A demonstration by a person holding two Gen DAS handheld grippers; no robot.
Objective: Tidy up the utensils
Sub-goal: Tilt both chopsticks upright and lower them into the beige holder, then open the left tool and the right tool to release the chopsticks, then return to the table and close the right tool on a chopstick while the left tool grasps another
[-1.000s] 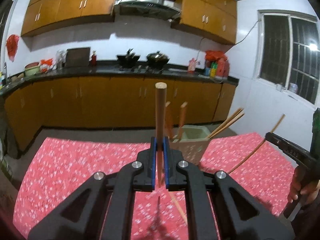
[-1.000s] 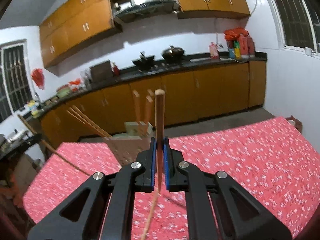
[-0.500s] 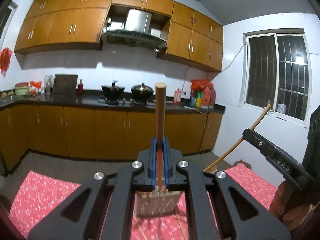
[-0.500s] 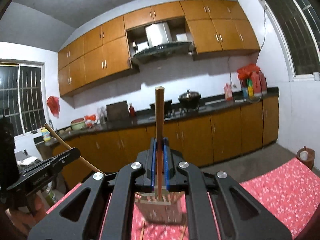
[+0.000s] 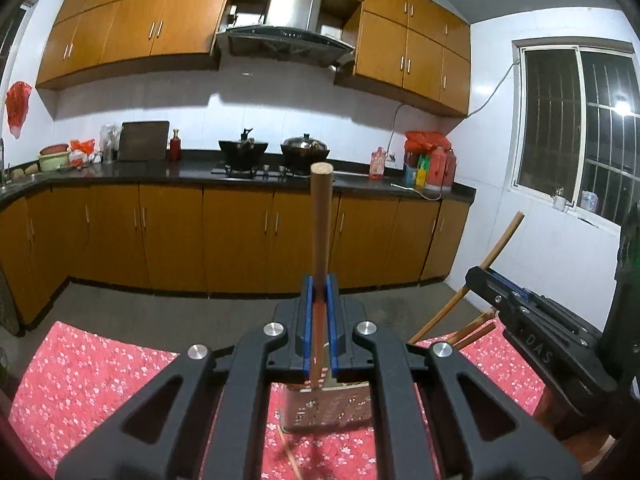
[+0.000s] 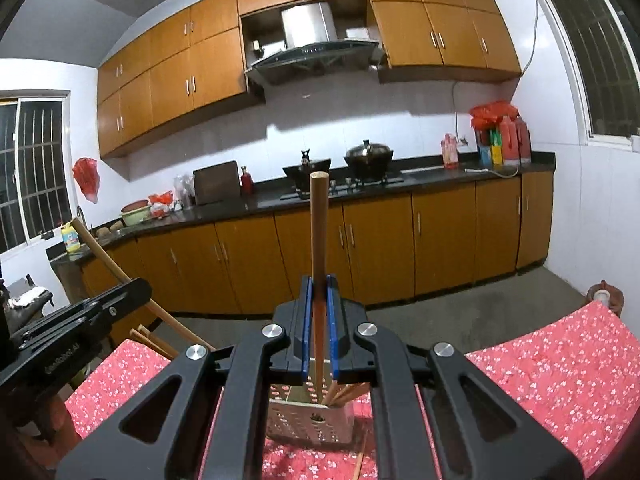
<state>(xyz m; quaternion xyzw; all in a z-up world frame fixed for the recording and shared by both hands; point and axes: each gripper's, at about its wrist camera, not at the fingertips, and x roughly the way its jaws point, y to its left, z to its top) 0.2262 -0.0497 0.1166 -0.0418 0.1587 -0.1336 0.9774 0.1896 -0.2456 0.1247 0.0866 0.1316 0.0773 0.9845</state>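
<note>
My left gripper is shut on a wooden chopstick that stands upright over a perforated metal utensil holder on the red flowered tablecloth. My right gripper is shut on another wooden chopstick, upright, its lower end inside the same holder, where more chopsticks lean. Each gripper shows in the other's view, the right one at the right edge and the left one at the left edge. A loose chopstick lies on the cloth below the holder.
The kitchen counter with two pots, bottles and a cutting board runs along the far wall above wooden cabinets. A window is at the right. Grey floor lies beyond the table's far edge.
Both grippers have tilted up and drawn in over the holder with their chopsticks, which now stand upright above it. The holder has dropped low in both views.
</note>
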